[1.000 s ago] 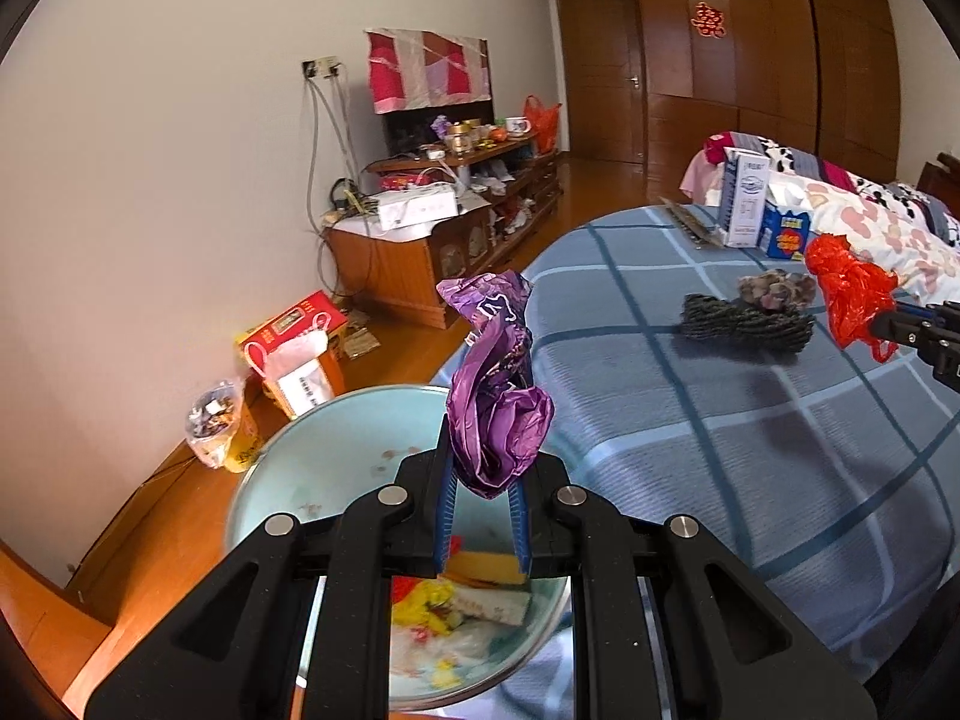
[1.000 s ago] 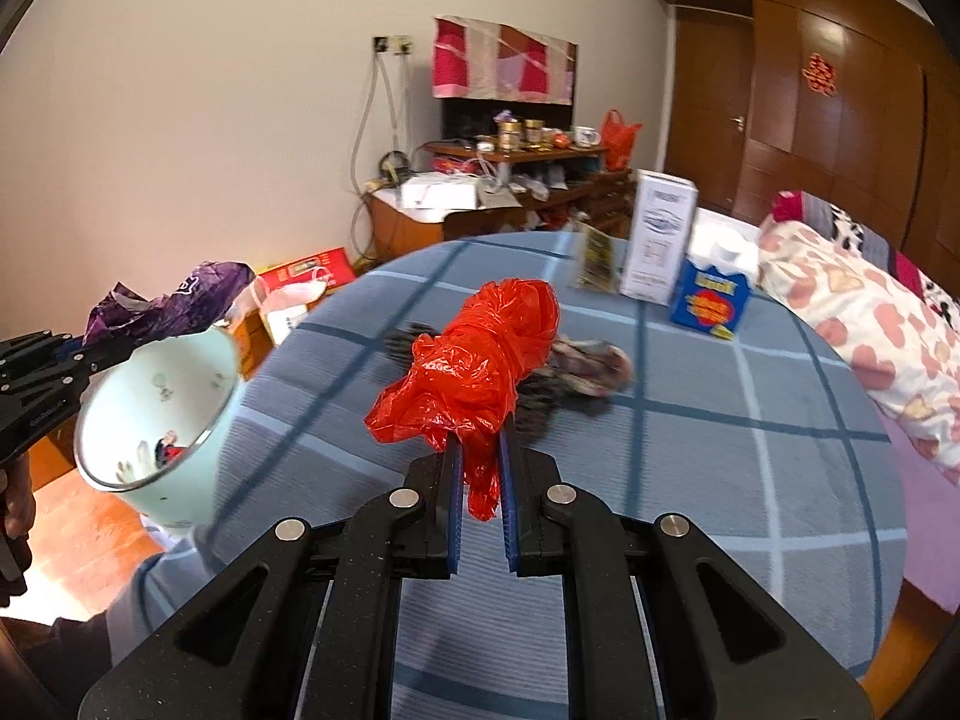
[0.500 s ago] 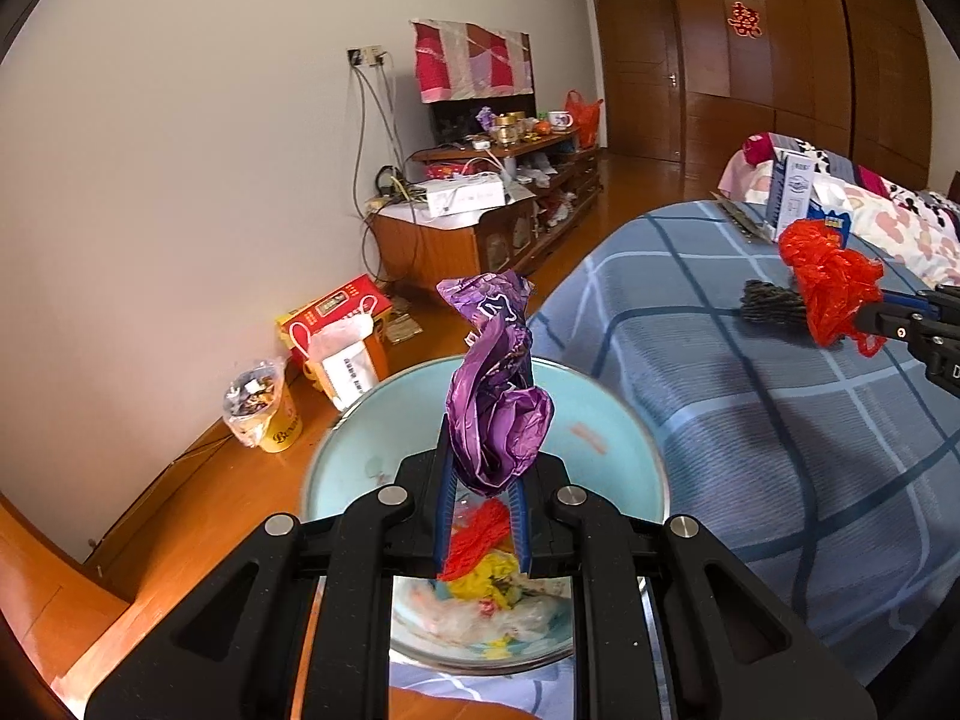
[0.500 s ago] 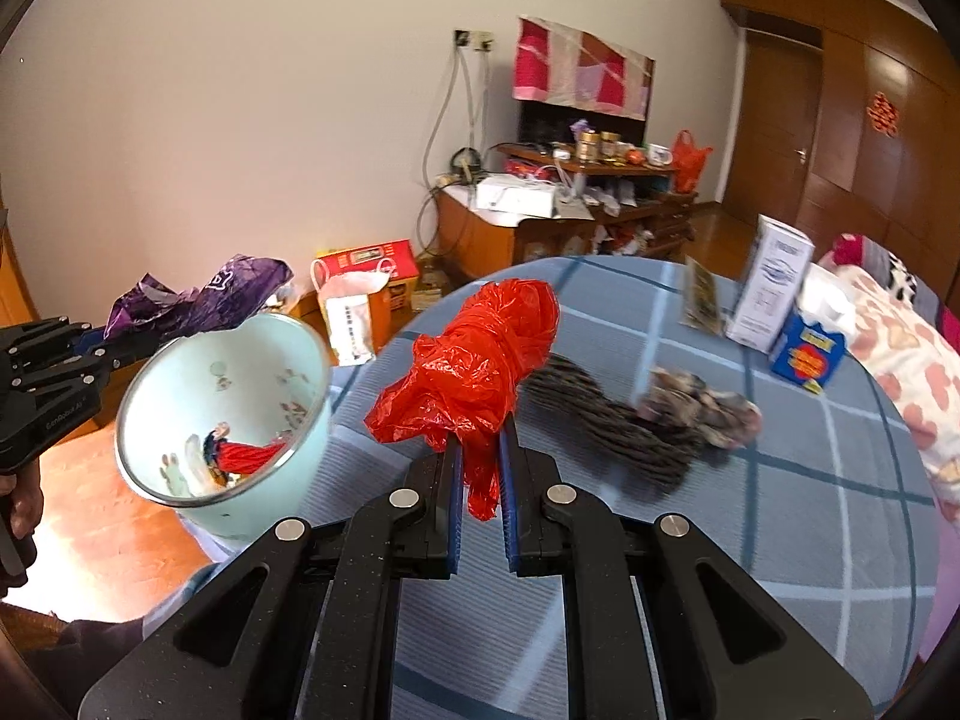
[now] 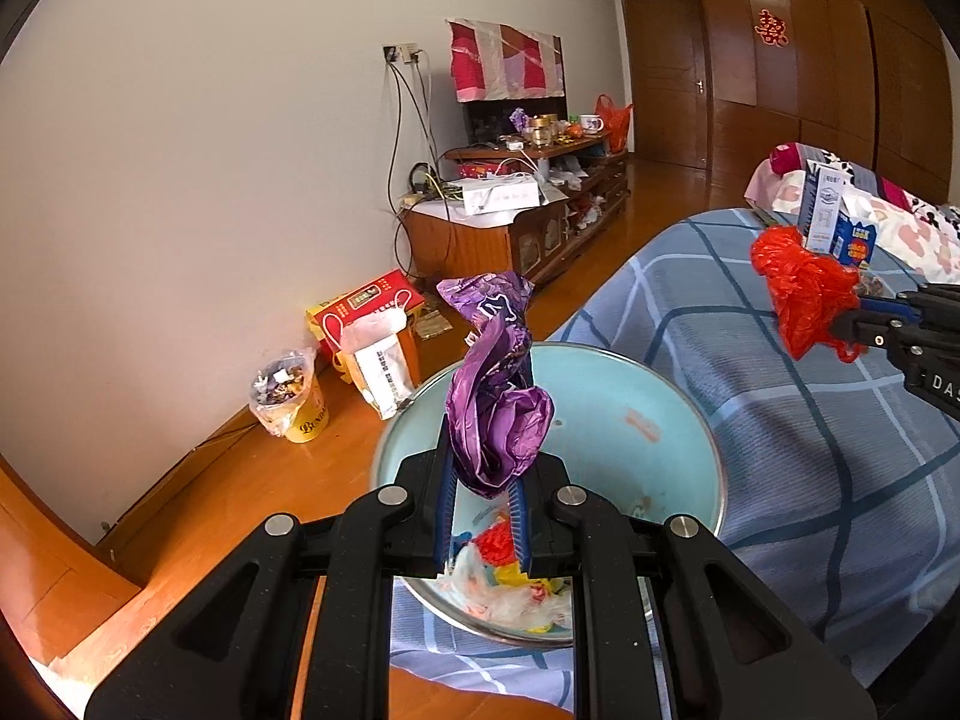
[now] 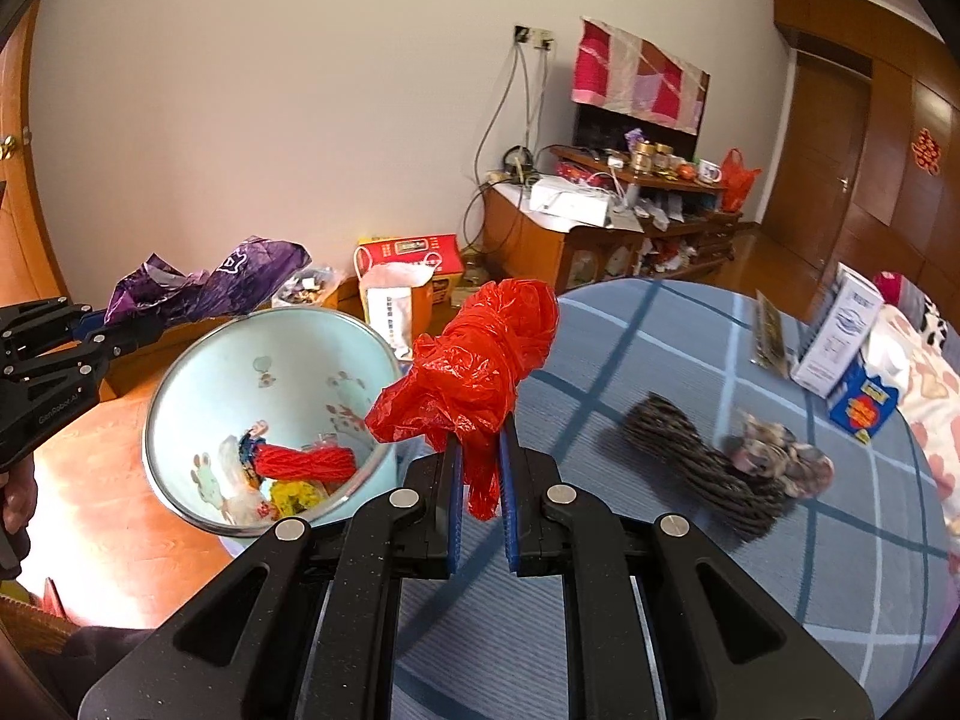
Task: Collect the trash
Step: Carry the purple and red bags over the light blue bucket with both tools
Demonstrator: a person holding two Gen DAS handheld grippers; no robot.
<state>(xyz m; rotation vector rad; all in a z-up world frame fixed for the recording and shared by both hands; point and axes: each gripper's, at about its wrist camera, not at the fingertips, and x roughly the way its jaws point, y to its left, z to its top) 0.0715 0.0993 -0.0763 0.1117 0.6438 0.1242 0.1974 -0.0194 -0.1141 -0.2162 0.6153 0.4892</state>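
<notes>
While little of the print in the room can be read, the yellow cup [image 5: 303, 420] on the floor by the wall shows letters beginning "B", and further right the right gripper [image 5: 855, 324] carries "DA" on its black body; in the right wrist view the left gripper's [image 6: 129, 339] arm reads "GenRobot.AI".

Going left to right in the left wrist view: a white wall, the cup stuffed with scraps, a red box [image 5: 366, 306] with a white bag against it, then a wooden cabinet [image 5: 480, 240] under dangling cables. A red paper ornament [image 5: 771, 27] hangs on the dark wooden wardrobe.

The left gripper [image 5: 486, 480] is clamped on a crumpled purple wrapper [image 5: 495, 396], held over the pale blue basin [image 5: 660, 396], which sits at the edge of the blue checked bedspread [image 5: 810, 450] and holds red, yellow and white scraps.

The right gripper [image 6: 480, 468] is closed tight on a knotted red plastic bag [image 6: 480, 372], just right of the basin [image 6: 180, 384]. A dark twisted bundle [image 6: 690, 456] lies on the bedspread, with a white carton [image 6: 840, 330] and a blue box [image 6: 864, 402] beyond.
</notes>
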